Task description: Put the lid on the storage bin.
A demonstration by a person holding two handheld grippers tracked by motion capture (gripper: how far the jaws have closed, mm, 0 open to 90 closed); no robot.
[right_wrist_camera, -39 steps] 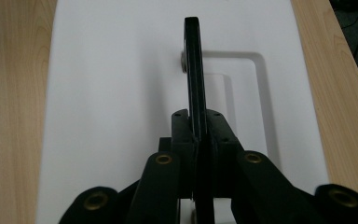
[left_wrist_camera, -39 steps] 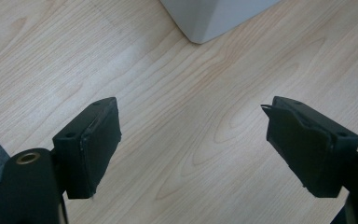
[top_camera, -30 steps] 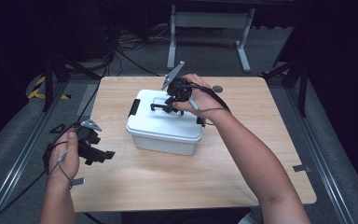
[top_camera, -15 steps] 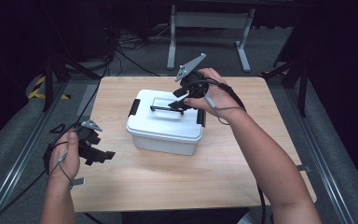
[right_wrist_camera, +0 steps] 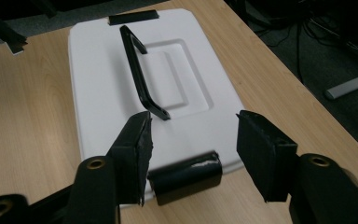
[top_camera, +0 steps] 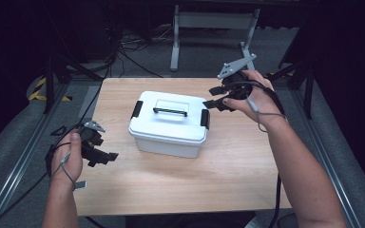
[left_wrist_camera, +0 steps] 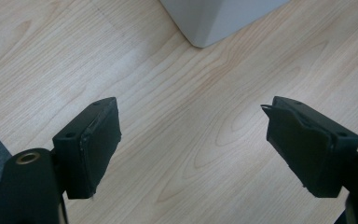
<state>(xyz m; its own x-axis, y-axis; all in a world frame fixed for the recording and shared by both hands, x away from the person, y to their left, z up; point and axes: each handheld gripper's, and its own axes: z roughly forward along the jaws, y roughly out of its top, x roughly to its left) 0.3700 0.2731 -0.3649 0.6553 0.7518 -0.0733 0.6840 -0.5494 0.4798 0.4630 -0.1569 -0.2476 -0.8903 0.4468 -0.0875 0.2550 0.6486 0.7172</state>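
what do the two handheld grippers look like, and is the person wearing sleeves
Both the left gripper and the right gripper are black, each with two blocky, flat-faced jaws and a grey three-cornered plate on top. A thin grey cable runs over each hand, and a dark cable trails from each gripper. The forearms are bare, with no sleeves in sight.

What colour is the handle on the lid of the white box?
Black. The handle shows best in the right gripper view, against the white lid.
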